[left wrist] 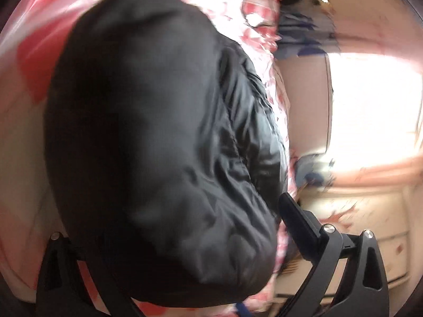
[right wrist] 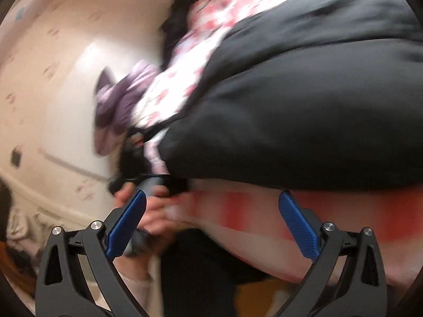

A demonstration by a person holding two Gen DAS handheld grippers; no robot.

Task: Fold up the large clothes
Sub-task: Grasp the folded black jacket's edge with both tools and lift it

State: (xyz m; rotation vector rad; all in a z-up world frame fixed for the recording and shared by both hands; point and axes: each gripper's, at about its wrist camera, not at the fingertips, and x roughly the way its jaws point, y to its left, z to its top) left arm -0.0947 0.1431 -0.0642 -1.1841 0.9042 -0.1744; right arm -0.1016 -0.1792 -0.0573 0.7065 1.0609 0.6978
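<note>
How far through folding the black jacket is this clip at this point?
Done: the black jacket already looks bunched into a thick bundle on the red-and-white bedding. In hand: nothing clearly; the right gripper has its jaws apart and empty, short of the bundle. Left: squaring it up. Heavy blur limits certainty.

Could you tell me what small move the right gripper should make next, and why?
Probably ease forward and close on the near edge of the black jacket. The right gripper is open and empty just below that edge, while the jacket bulges unfolded on the red-and-white bedding.
</note>
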